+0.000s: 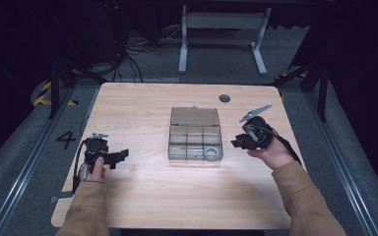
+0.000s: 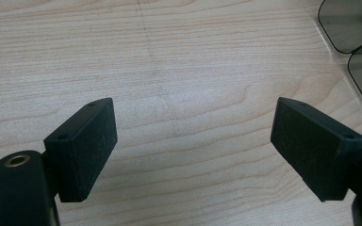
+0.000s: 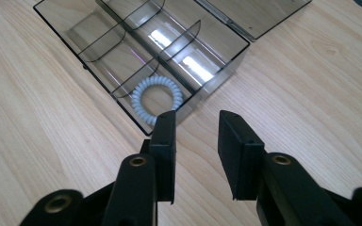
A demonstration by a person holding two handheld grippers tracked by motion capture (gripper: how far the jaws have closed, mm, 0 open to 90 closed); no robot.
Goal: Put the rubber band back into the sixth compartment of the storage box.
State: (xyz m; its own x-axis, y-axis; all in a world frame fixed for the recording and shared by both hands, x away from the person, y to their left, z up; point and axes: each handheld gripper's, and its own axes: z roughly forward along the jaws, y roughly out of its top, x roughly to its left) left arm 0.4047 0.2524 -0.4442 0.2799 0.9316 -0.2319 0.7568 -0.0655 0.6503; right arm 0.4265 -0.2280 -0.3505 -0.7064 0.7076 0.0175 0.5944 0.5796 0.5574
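A pale wooden desk (image 1: 142,196) fills mid-frame on grey carpet (image 1: 325,147) in a dark room; a clear box (image 1: 195,135) sits centre. The left gripper (image 1: 122,154) and right gripper (image 1: 237,142) both gape, empty.

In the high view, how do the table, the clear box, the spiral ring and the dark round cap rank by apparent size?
Largest to smallest:
1. table
2. clear box
3. spiral ring
4. dark round cap
The ring and the cap look close in size, so their order is unsure.
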